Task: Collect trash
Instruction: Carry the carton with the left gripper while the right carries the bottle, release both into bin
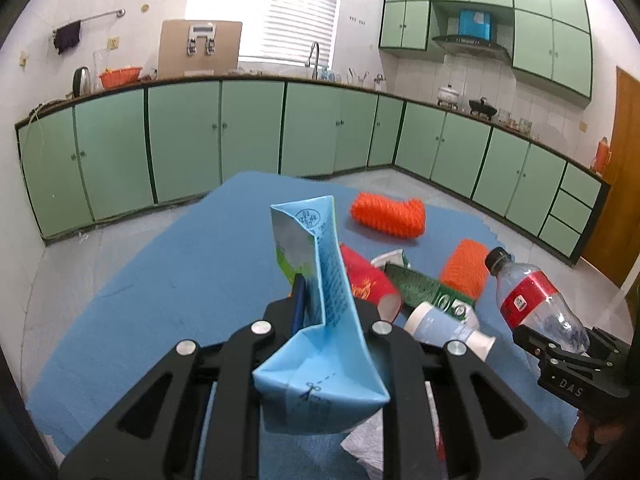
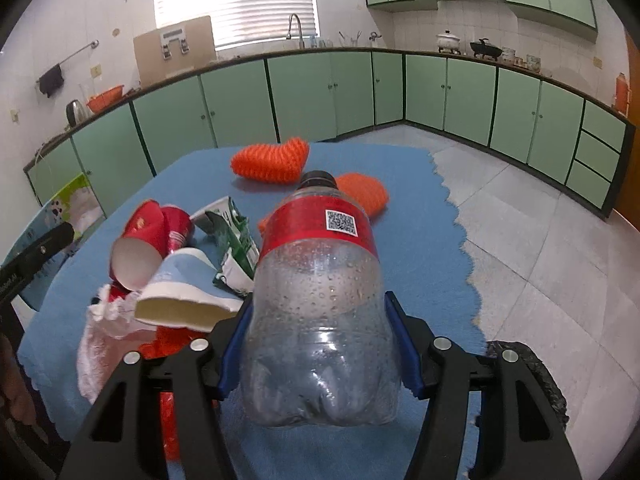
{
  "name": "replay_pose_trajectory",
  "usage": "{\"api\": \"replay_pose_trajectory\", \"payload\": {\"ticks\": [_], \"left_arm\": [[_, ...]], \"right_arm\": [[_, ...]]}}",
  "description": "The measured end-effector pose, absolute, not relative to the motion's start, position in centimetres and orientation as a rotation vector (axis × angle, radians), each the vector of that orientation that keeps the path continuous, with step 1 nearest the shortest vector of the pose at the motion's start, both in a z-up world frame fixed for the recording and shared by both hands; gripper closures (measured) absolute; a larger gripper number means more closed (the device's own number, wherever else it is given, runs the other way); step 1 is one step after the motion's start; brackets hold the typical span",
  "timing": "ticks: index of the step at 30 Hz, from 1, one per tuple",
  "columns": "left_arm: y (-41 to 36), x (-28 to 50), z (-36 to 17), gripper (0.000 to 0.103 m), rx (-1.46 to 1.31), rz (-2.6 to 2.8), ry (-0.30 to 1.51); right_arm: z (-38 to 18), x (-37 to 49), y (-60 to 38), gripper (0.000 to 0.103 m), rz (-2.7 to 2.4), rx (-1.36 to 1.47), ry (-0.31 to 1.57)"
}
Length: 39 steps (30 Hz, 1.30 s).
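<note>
My left gripper [image 1: 324,312] is shut on a flattened light-blue milk carton [image 1: 320,320], held above the blue table cloth [image 1: 160,280]. My right gripper [image 2: 320,344] is shut on an empty clear plastic bottle [image 2: 320,300] with a red label and black cap; it also shows at the right of the left wrist view [image 1: 532,300]. On the cloth lie red paper cups [image 2: 148,240], a crushed green carton [image 2: 236,240], a white and blue cup [image 2: 188,296], crumpled tissue [image 2: 104,344] and two orange foam nets [image 2: 272,160].
Green kitchen cabinets [image 1: 200,140] line the far walls, with a tiled floor [image 2: 540,240] between. A dark bag rim [image 2: 536,380] sits at the lower right beside the table. The carton and left gripper show at the left edge of the right wrist view [image 2: 36,252].
</note>
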<state>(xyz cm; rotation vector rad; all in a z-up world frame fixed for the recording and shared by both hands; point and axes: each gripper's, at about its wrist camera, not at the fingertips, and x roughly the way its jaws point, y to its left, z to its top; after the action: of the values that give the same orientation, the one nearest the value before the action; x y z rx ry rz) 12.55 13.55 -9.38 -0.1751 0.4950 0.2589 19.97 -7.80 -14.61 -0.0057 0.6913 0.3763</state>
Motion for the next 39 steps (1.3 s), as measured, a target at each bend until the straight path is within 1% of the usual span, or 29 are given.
{"api": "replay_pose_trajectory", "payload": {"ticks": [12,22,29,39], "left_arm": [[9.0,12.1,-6.9,0.088,-0.149,0.133,0.455],[0.9,13.7,-7.1,0.088,-0.102,-0.105,0.458],[-5.0,14.9,-8.7,0.088,-0.096,-0.272,0.495],[-11.7,17.3,-11.6,0.088,-0.074,-0.418,0.548]], "right_arm": [[-10.9,17.6,-10.9,0.042,0.405,0.058,0.616],[-9.1,14.9,-17.9,0.042,0.243,0.083,0.575],[-9.8,13.5,-24.1,0.042,0.078,0.103,0.598],[-13.6,13.4,-30.5,0.042,-0.068,0.154,0.677]]}}
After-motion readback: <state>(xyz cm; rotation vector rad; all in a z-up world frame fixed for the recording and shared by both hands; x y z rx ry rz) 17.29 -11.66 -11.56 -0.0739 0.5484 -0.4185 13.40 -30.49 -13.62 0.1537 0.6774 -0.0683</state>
